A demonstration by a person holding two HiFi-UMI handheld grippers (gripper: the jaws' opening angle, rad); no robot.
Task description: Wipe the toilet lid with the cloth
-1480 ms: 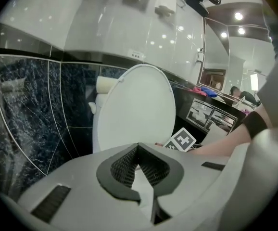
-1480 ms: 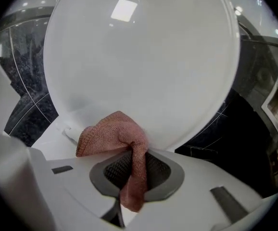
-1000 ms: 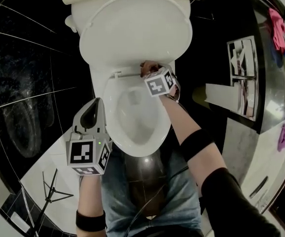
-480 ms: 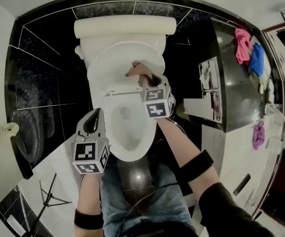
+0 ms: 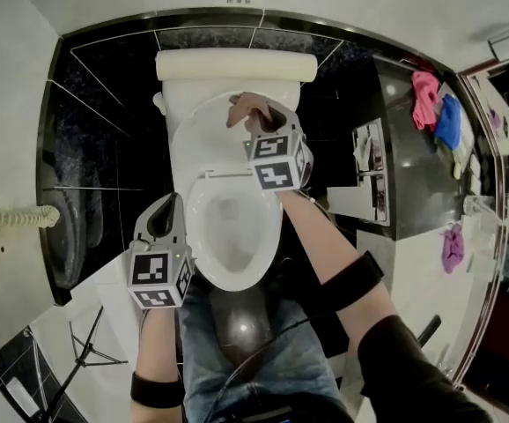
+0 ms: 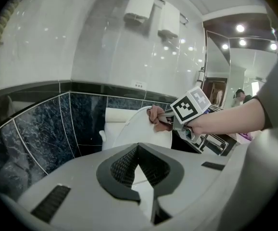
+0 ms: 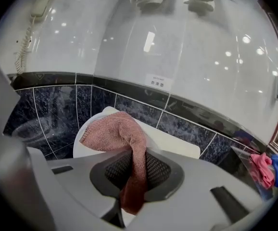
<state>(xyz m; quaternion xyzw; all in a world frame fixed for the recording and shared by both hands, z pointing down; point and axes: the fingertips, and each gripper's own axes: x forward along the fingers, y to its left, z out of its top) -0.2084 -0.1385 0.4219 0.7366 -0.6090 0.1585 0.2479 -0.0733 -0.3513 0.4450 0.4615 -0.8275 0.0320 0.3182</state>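
The white toilet lid [image 5: 210, 135] stands raised against the cistern [image 5: 237, 64]. My right gripper [image 5: 260, 123] is shut on a reddish-brown cloth [image 5: 246, 107] and holds it against the lid's upper part. In the right gripper view the cloth [image 7: 116, 130] bunches ahead of the jaws and hangs down between them, with the lid [image 7: 82, 147] behind it. My left gripper [image 5: 168, 208] hovers left of the open bowl [image 5: 232, 236], shut and empty. The left gripper view looks past its closed jaws at the lid [image 6: 141, 129], the cloth [image 6: 155, 115] and the right gripper's marker cube [image 6: 192, 107].
Dark marbled tiles surround the toilet. A counter on the right carries pink [image 5: 425, 95], blue [image 5: 450, 122] and purple [image 5: 453, 245] cloths. A chrome fitting [image 5: 371, 170] sits right of the toilet. A coiled phone cord [image 5: 12, 217] hangs on the left wall. The person's knees are at the bowl's front.
My right gripper has risen with the cloth from the lid's hinge end up to its top part. The left gripper has lifted a little beside the bowl.
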